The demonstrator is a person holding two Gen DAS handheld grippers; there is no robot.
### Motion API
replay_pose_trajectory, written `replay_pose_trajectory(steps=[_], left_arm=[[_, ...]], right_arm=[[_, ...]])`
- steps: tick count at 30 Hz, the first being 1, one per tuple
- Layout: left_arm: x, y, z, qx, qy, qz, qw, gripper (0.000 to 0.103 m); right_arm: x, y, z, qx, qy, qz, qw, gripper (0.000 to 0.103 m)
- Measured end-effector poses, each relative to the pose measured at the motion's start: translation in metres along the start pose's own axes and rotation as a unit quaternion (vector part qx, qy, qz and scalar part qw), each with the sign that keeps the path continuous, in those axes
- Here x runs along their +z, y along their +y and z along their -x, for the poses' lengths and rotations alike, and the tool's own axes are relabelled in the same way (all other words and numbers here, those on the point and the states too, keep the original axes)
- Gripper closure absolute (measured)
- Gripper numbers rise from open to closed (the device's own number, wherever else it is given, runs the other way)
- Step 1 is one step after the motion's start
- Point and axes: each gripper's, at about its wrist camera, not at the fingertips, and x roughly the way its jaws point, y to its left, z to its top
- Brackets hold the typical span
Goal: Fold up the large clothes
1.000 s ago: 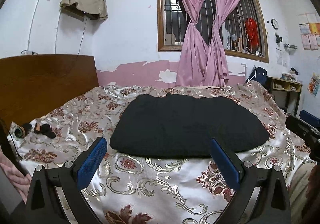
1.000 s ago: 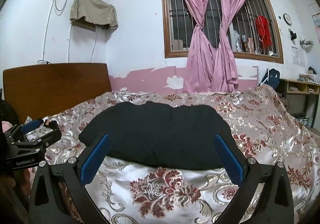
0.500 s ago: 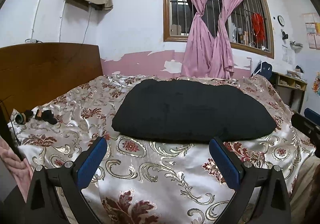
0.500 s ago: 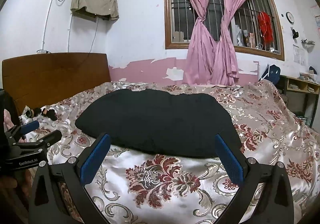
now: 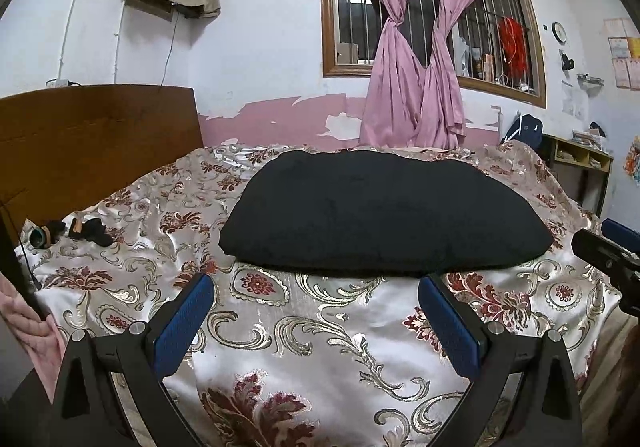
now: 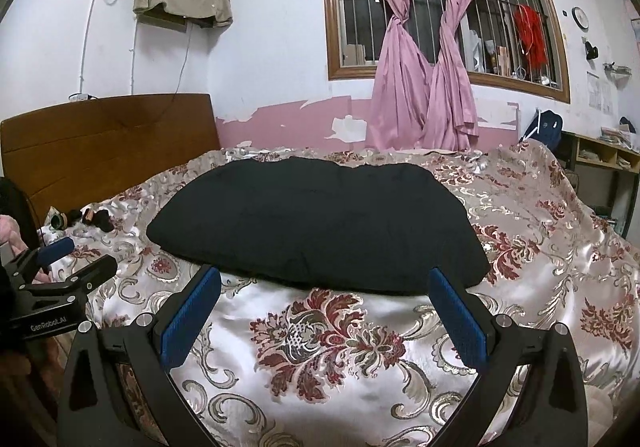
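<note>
Nearing black garment (image 5: 380,211), left hand-held gripper (image 5: 316,321) agape.

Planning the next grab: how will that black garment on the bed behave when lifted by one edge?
The black garment looks soft and thick, lying in a rounded mound, so it would probably droop and unfold rather than hold shape. The glossy bedspread looks slick, so a push would likely slide it. Both tongs are open and clear of it.
</note>
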Motion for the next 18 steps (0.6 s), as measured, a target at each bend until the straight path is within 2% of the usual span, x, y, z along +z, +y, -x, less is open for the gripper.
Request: replay_pose_trajectory(steps=[18], left_arm=[[-0.0003, -0.0015, -0.0013, 0.002, 0.000, -0.002, 1.0000, 0.000]], right_arm=[[-0.0031, -0.0021, -0.0035, 0.001, 0.005, -0.004, 1.000, 0.002]])
